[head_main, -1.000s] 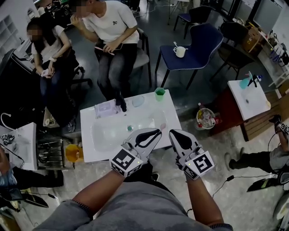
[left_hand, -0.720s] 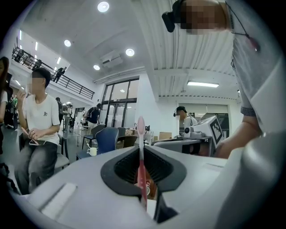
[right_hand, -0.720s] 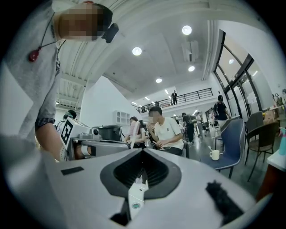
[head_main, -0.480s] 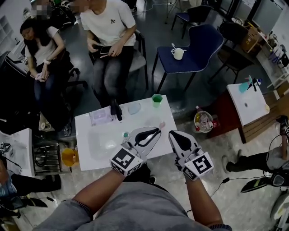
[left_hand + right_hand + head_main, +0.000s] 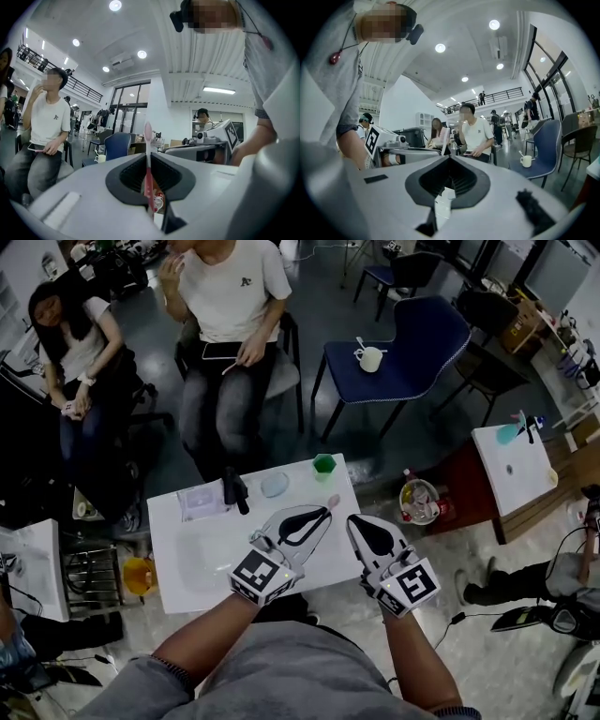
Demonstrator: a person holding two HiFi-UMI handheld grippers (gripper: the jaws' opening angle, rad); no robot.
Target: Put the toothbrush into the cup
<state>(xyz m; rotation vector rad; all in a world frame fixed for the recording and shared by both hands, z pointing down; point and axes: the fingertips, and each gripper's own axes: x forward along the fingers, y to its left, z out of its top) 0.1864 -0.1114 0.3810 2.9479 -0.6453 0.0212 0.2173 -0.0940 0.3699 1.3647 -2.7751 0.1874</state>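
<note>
My left gripper (image 5: 322, 514) is shut on a pink toothbrush (image 5: 330, 502). The brush head sticks out past the jaw tips toward the far side of the white sink table (image 5: 202, 563). In the left gripper view the toothbrush (image 5: 148, 154) stands upright, pinched between the dark pads of the left gripper (image 5: 149, 161). A green cup (image 5: 323, 465) stands at the table's far right corner, a short way beyond the brush head. My right gripper (image 5: 356, 521) hovers beside the left one with its jaws together and nothing between them. The right gripper (image 5: 450, 158) points at the seated people.
On the table stand a black tap (image 5: 234, 491), a clear round dish (image 5: 275, 485) and a clear box (image 5: 200, 500). Two people (image 5: 234, 296) sit just behind it. A blue chair (image 5: 412, 343) bears a white mug (image 5: 371, 358). Another white sink (image 5: 516, 451) stands at the right.
Both grippers have moved forward over the table, and the green cup now lies closer to the brush head. The left grip on the toothbrush is unchanged.
</note>
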